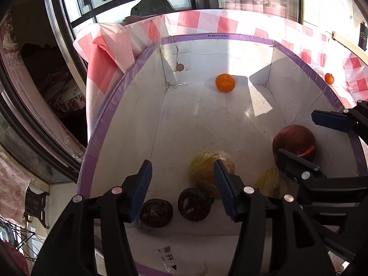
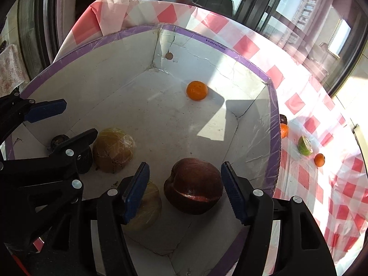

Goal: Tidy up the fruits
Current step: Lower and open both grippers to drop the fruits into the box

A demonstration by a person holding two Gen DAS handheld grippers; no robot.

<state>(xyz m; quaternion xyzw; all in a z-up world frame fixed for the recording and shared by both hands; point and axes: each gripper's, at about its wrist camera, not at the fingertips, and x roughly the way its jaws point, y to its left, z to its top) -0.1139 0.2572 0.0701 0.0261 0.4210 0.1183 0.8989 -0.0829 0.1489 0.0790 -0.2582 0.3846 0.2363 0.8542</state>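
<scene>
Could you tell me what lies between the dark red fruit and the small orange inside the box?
Nothing: in the right wrist view, only bare white box floor separates the dark red fruit from the orange.

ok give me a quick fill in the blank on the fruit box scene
1. The lone orange lies inside the white ____.
2. The large dark red fruit sits between the open fingers of the ____ gripper.
3. The tablecloth is checked white and ____.
4. Neither gripper, including the left gripper, ____ any fruit.

Missing: box; right; pink; holds

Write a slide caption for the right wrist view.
Open right tongs hover over a dark red fruit in the white box, an orange beyond.
</scene>
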